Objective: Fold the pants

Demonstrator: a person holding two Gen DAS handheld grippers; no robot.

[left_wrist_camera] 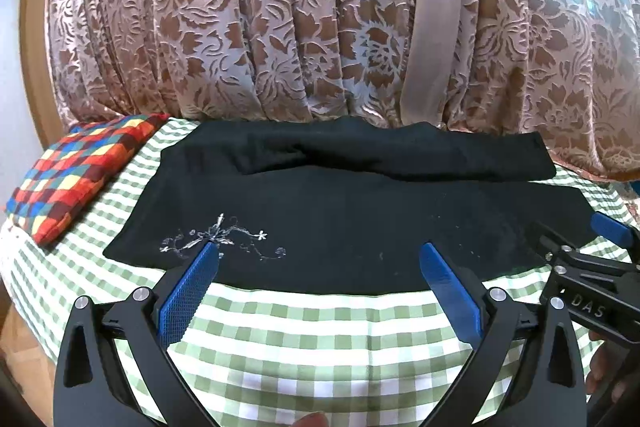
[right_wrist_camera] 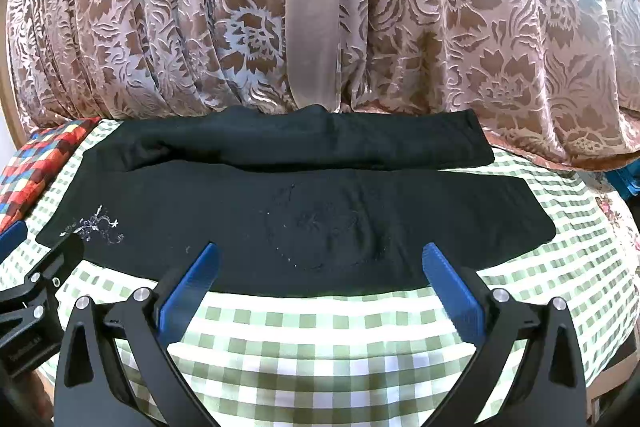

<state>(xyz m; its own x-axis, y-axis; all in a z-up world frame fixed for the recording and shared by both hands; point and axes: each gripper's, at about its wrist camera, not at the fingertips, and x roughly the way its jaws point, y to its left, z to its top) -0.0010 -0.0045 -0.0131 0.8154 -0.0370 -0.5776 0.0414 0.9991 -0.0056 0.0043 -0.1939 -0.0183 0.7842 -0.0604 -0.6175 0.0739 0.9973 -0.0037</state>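
Your two wrist cameras sit low and close, side by side, facing the curtain (left_wrist_camera: 280, 27); both share the pants (right_wrist_camera: 280, 219).

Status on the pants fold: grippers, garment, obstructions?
Left gripper open, right gripper open, both at near edge, holding nothing. Black pants flat on checked cloth, legs side by side. Patchwork cushion beside, apart from pants.

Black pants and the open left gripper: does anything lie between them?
Nothing but bare green checked cloth. In the left wrist view, the left gripper stands wide open, its fingertips reaching the near edge of the black pants; no other object intervenes.
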